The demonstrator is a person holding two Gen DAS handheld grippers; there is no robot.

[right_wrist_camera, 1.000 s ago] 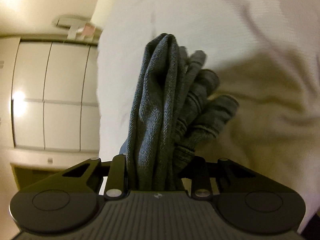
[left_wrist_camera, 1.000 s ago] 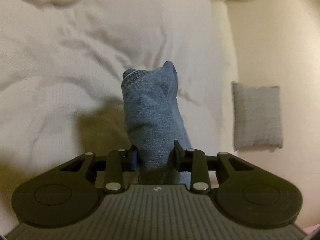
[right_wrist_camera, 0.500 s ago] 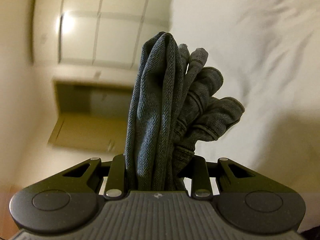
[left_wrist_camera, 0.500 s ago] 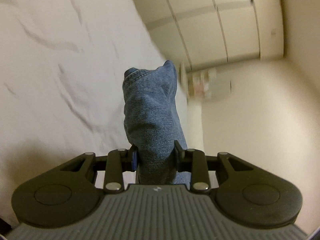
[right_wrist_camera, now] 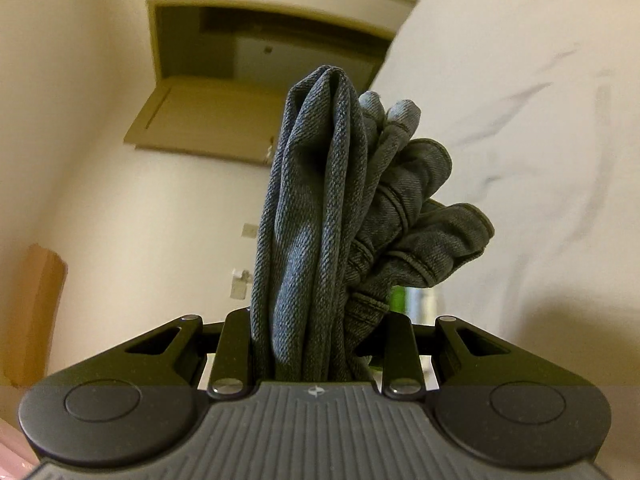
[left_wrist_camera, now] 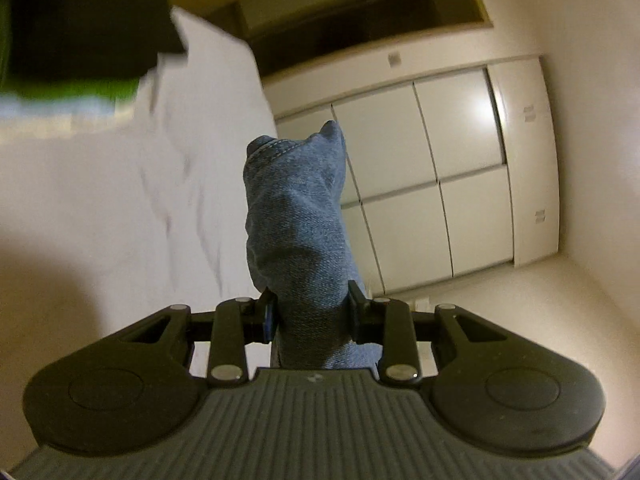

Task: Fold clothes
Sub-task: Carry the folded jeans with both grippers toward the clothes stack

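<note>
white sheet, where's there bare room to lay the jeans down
Left wrist view: the white sheet lies bare left of the held denim, below the dark and green pile. Right wrist view: bare sheet right of the bunched denim. Crowded only near that pile.

Blue denim jeans (left_wrist_camera: pixel 298 232) are showing a coarse, matt twill weave with stitched seams; in the right view the same cloth (right_wrist_camera: pixel 320 216) is looking greyer and bunching in thick folds. The left gripper (left_wrist_camera: pixel 312 314) and right gripper (right_wrist_camera: pixel 316 344) are appearing as matt black plastic with ribbed grey housings and shiny metal pins. The white bedsheet (left_wrist_camera: pixel 120 200) is lying soft and creased. Glossy cupboard panels (left_wrist_camera: pixel 452 152) are reflecting light.
</note>
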